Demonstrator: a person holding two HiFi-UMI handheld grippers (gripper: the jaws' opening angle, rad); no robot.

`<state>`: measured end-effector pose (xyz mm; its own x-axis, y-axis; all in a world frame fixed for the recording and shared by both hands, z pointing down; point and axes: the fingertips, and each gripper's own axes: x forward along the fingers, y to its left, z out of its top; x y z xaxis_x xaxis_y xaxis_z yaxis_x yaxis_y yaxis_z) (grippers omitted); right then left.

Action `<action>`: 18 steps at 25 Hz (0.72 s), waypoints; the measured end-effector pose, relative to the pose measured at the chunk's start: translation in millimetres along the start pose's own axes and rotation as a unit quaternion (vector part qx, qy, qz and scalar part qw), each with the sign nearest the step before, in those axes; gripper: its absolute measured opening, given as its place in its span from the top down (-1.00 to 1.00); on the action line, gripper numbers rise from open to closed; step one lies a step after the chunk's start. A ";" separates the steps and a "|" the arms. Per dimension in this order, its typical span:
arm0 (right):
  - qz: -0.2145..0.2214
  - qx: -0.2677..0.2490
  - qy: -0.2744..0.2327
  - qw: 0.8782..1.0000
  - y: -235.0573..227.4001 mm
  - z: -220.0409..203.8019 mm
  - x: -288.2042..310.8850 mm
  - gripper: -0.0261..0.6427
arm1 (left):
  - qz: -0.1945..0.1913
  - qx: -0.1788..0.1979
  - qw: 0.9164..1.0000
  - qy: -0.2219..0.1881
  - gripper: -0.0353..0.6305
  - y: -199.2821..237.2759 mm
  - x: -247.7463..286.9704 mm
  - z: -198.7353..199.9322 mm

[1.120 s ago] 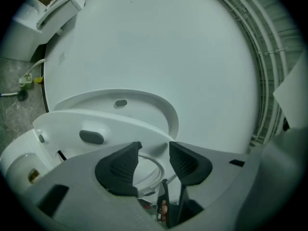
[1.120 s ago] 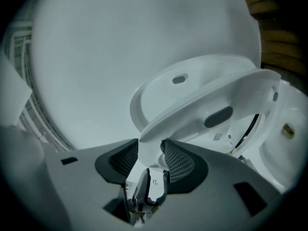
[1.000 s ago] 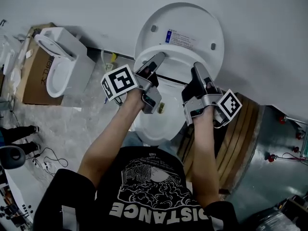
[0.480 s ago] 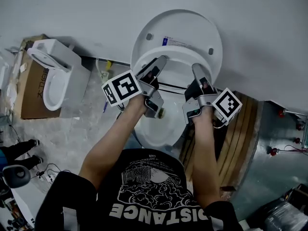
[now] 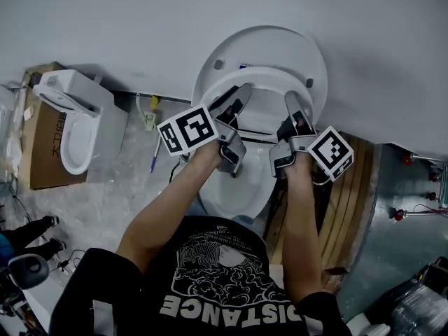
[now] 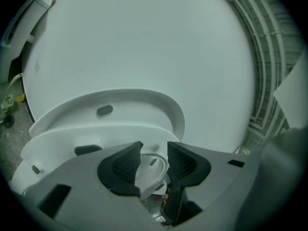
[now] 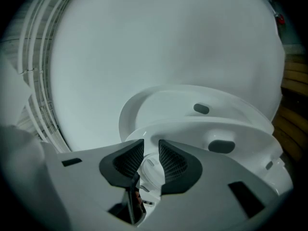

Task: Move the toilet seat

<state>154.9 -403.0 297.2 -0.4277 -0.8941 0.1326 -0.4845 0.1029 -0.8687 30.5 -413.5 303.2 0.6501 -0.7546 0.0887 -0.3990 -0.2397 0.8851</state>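
Observation:
The white toilet seat (image 5: pixel 269 75) is lifted off the bowl (image 5: pixel 238 187) and tilts up toward the raised lid (image 5: pixel 280 44). My left gripper (image 5: pixel 240 95) holds the seat's left side and my right gripper (image 5: pixel 290 103) its right side. Both pairs of jaws have just been closing with the seat's rim between them. In the left gripper view the seat (image 6: pixel 62 143) runs into the left gripper (image 6: pixel 153 158), below the lid (image 6: pixel 144 105). The right gripper view shows the seat (image 7: pixel 192 129) in the narrower gap of the right gripper (image 7: pixel 150 159), under the lid (image 7: pixel 168 102).
A pale wall (image 5: pixel 105 19) stands right behind the toilet. A second toilet (image 5: pixel 70 110) rests on a cardboard box (image 5: pixel 38 159) at the left. Wooden boards (image 5: pixel 357 180) lie at the right. Cables and a person's feet (image 5: pixel 28 229) are on the floor at the left.
Both grippers have moved toward the wall with the seat, which now stands closer to the lid. The right gripper has rolled and its jaws have narrowed on the rim.

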 end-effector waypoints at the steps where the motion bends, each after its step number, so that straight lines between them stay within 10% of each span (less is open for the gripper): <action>1: -0.002 -0.003 -0.001 1.000 -0.4 1.3 2.6 0.61 | 0.000 0.002 1.000 0.002 0.36 0.9 2.2 1.5; 18: -0.043 -0.063 0.002 0.997 -16.2 16.1 41.9 0.68 | 0.021 0.046 0.999 0.014 0.48 20.2 35.0 23.7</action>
<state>157.1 -449.1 309.2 -0.3830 -0.9006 0.2053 -0.6108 0.0801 -0.7877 29.9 -459.3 313.4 0.6486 -0.7486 0.1378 -0.4832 -0.2650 0.8345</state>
